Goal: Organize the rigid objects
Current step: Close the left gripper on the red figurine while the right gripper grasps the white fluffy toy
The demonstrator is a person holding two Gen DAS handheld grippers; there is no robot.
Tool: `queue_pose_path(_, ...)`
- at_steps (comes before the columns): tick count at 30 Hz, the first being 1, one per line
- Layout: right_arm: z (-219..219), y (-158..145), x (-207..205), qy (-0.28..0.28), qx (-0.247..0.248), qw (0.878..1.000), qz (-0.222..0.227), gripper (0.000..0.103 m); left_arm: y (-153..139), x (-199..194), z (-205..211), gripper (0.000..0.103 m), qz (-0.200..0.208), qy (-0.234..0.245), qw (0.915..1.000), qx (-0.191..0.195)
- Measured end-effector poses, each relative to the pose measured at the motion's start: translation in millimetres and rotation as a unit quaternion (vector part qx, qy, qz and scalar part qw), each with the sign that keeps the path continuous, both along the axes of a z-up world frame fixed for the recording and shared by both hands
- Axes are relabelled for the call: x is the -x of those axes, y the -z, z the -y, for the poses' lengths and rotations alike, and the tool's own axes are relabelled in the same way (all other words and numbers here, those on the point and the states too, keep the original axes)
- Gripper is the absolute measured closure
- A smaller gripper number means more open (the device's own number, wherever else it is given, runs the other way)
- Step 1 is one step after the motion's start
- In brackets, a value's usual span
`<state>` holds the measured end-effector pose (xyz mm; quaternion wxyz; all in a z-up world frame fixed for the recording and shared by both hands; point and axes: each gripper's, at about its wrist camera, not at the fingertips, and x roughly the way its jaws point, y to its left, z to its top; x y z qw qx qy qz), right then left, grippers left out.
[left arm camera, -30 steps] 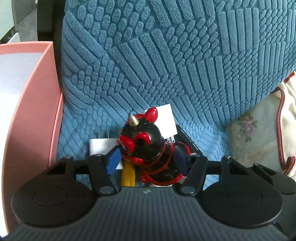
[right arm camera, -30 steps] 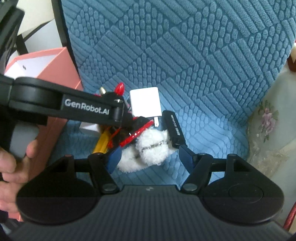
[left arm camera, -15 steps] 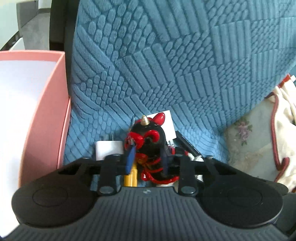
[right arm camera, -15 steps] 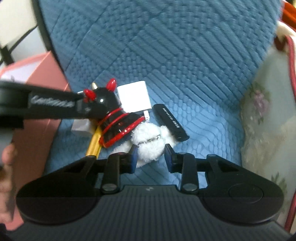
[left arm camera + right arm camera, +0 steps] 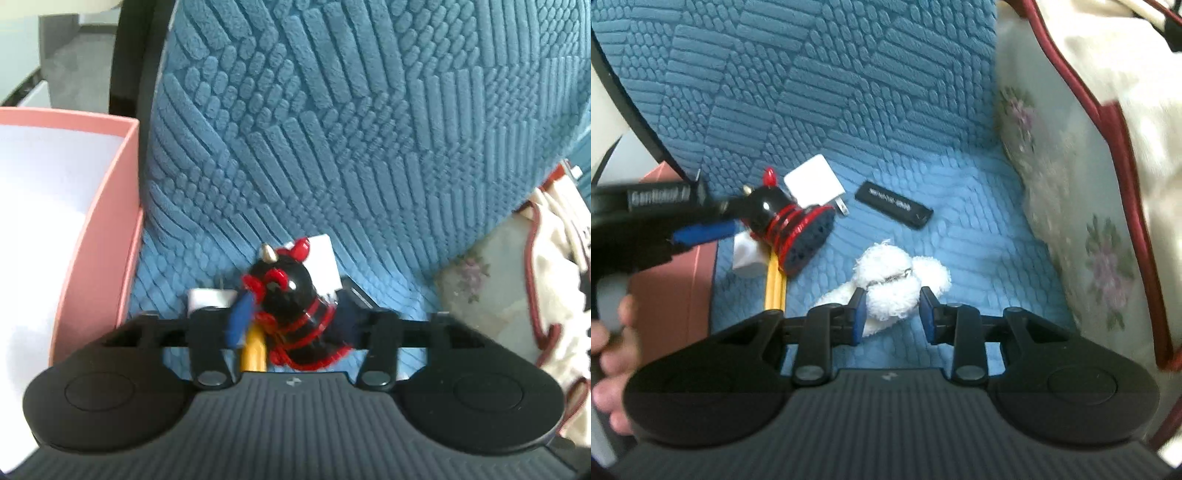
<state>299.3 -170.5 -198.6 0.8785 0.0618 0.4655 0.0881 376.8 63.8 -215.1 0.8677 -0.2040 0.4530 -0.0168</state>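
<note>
A black and red horned figurine (image 5: 291,291) sits tilted between the fingers of my left gripper (image 5: 293,321), whose jaws are opening; the left pad is blurred. In the right wrist view the figurine (image 5: 783,221) leans over yellow pencils (image 5: 775,284) with its base showing, and my left gripper (image 5: 731,216) reaches it from the left. My right gripper (image 5: 893,314) is shut on a white plush toy (image 5: 890,280) low over the blue seat. A white charger (image 5: 814,182), a second white block (image 5: 748,254) and a black stick (image 5: 894,206) lie nearby.
A pink box (image 5: 107,236) with a white inside stands at the seat's left edge. The blue textured backrest (image 5: 332,129) rises behind the objects. A floral cushion (image 5: 1071,206) and cream fabric with red piping border the right. A person's hand (image 5: 613,350) holds the left gripper.
The left jaws narrowed on the figurine, then widened again. The right jaws closed on the plush toy, and the right gripper rolled and shifted right, so the plush now sits apart from the figurine.
</note>
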Motion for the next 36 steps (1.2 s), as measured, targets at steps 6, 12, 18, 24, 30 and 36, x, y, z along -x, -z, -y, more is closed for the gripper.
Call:
queue_pose_path(6, -9.3, 1.6, 2.9, -0.015, 0.027, 0.999, 0.014, 0.070, 17.8, -10.9, 6.1, 0.041, -0.003, 0.002, 0.9995, -0.031)
queue_pose_path(12, -8.0, 3.5, -0.7, -0.015, 0.026, 0.999, 0.012, 0.070, 27.7, -19.3, 16.6, 0.041, 0.004, 0.017, 0.9976, -0.066)
queue_pose_path(18, -11.7, 5.4, 2.1, -0.019, 0.035, 0.999, 0.016, 0.070, 33.6, -24.2, 14.7, 0.040, 0.011, 0.014, 0.9976, -0.068)
queue_pose_path(24, -8.5, 0.4, 6.9, -0.019, 0.025, 0.999, 0.023, 0.070, 21.8, -15.3, 19.9, 0.046, 0.020, 0.026, 0.9958, -0.085)
queue_pose_path(30, -8.7, -7.1, 21.0, -0.027, 0.018, 0.999, 0.038, 0.070, 0.2, 6.6, 23.4, 0.048, 0.032, 0.043, 0.9947, -0.087)
queue_pose_path(36, -6.3, -13.7, 36.4, -0.030, 0.015, 0.998, 0.053, 0.070, -23.3, 43.7, 28.5, 0.062, 0.047, 0.059, 0.9917, -0.104)
